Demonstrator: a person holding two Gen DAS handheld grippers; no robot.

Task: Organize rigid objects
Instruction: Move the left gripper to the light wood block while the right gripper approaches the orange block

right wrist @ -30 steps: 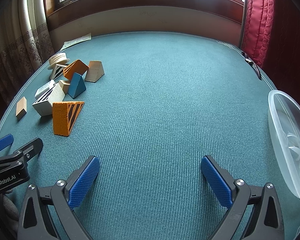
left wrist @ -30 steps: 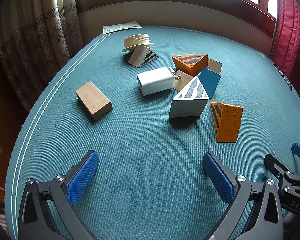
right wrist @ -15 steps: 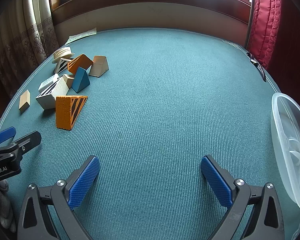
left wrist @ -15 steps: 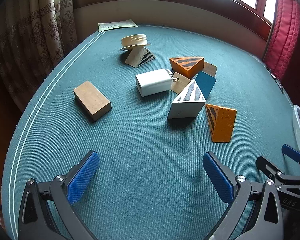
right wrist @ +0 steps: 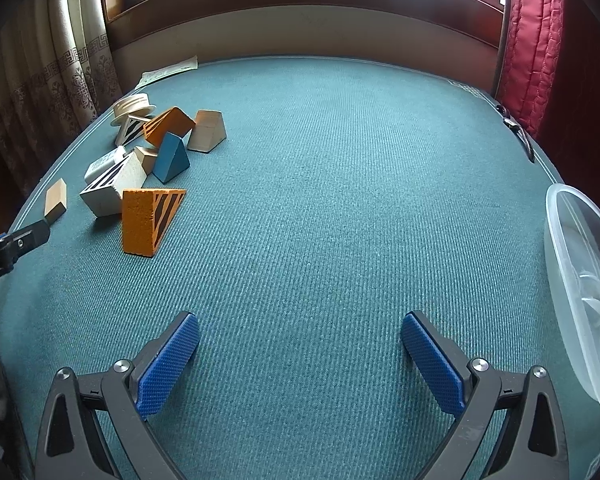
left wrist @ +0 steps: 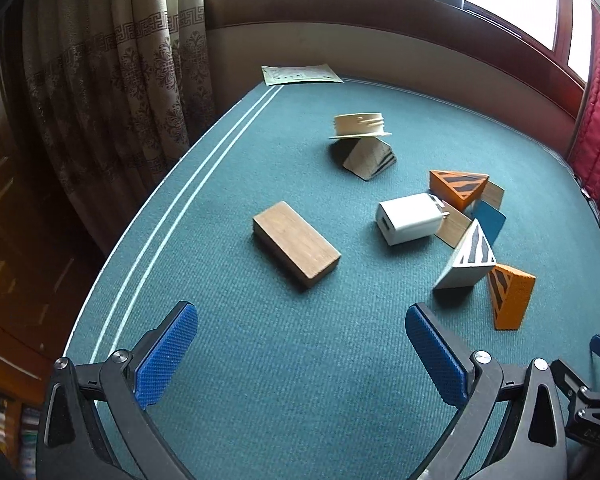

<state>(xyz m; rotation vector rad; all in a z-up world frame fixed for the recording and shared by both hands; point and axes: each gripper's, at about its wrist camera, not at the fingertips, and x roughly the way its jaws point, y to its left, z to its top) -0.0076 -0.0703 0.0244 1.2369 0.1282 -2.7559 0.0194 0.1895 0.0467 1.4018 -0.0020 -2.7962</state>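
Wood block [left wrist: 296,243] lies flat on the table [left wrist: 340,380], alone, at 12 o'clock from my left hand-held gripper [left wrist: 302,356], apart from the rest of the pile. Looks like the easiest first pick: free on all sides, long faces roughly in line w/ my jaws.

Rest of the rigid stuff is at 1–2 o'clock in the left view: white charger [left wrist: 410,218] w/ prongs against a thin wood tile [left wrist: 454,229], white striped wedge [left wrist: 469,258] touching orange striped wedge [left wrist: 510,300], blue wedge [left wrist: 490,222] behind, second orange wedge [left wrist: 458,186] further back. Cream lid [left wrist: 360,126] sits on top of a tan striped wedge [left wrist: 370,160] at 12–1 o'clock. They're packed tight, so grabbing from the middle prob knocks neighbours.

Clear plastic tub [right wrist: 580,292] at 3 o'clock of my right hand-held gripper [right wrist: 300,356], table edge, nothing in it that I can see. Likely the drop target, which would explain the right one parked on that side.

Both released, jaws wide, nothing between the pads. Left low over the table, aimed at the block. Sorting not started imo.
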